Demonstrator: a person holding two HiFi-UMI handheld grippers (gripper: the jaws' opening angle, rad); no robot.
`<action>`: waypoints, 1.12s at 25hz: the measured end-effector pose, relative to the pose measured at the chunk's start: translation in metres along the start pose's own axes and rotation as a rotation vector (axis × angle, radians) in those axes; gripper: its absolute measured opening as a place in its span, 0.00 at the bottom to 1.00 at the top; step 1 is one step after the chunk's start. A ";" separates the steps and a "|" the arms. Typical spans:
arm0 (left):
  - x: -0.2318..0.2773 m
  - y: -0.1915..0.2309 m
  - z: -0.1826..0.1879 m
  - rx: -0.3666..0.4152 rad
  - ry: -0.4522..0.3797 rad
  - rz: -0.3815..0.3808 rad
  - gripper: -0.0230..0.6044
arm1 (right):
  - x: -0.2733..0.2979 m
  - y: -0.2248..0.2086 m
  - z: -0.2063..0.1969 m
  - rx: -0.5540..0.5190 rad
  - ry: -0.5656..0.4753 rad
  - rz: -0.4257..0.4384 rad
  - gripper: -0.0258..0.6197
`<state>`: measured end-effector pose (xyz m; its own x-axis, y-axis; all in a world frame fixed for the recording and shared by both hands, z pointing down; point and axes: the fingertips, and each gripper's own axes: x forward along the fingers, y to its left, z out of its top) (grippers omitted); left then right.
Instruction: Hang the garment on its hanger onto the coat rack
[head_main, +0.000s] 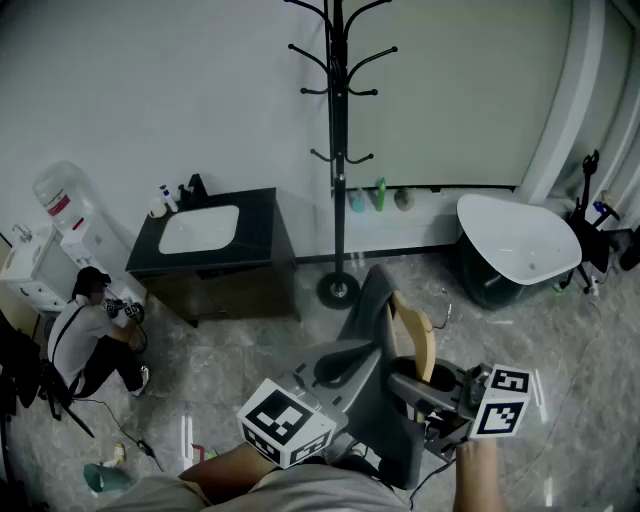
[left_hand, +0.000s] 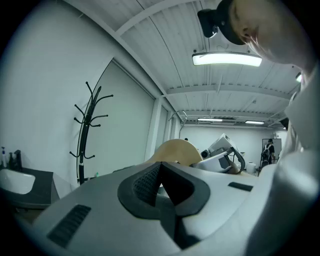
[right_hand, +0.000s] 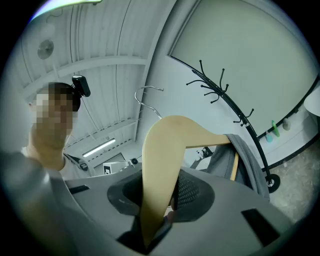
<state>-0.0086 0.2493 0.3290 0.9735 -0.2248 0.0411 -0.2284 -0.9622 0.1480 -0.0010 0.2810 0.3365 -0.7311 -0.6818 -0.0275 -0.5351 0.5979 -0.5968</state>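
Note:
A pale wooden hanger (head_main: 417, 337) with a grey garment (head_main: 372, 300) draped over it is held low in front of me. My right gripper (head_main: 412, 386) is shut on one arm of the hanger (right_hand: 162, 165). The wire hook (right_hand: 148, 98) points up, and the garment (right_hand: 246, 161) hangs off the far arm. My left gripper (head_main: 345, 363) sits just left of the garment. Its jaws (left_hand: 161, 171) are shut, with nothing visible between them, and the hanger (left_hand: 176, 150) shows behind them. The black coat rack (head_main: 338, 150) stands ahead against the wall, with bare hooks.
A dark cabinet with a white sink (head_main: 215, 240) stands left of the rack. A white bathtub (head_main: 520, 245) is at the right. A person (head_main: 90, 335) crouches at the far left by a water dispenser (head_main: 60, 200). Bottles (head_main: 370, 197) line the wall ledge.

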 end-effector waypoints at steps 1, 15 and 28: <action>0.000 0.000 -0.001 0.001 0.001 0.001 0.04 | 0.001 0.000 -0.001 0.001 0.000 0.003 0.21; 0.016 0.018 0.002 0.022 0.003 0.030 0.05 | 0.007 -0.013 0.017 0.012 0.012 0.070 0.22; 0.024 0.016 -0.001 0.015 0.012 0.134 0.04 | 0.007 -0.019 0.033 0.006 0.065 0.130 0.22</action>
<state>0.0116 0.2286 0.3330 0.9342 -0.3497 0.0709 -0.3561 -0.9259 0.1258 0.0179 0.2504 0.3212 -0.8204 -0.5694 -0.0528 -0.4314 0.6769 -0.5964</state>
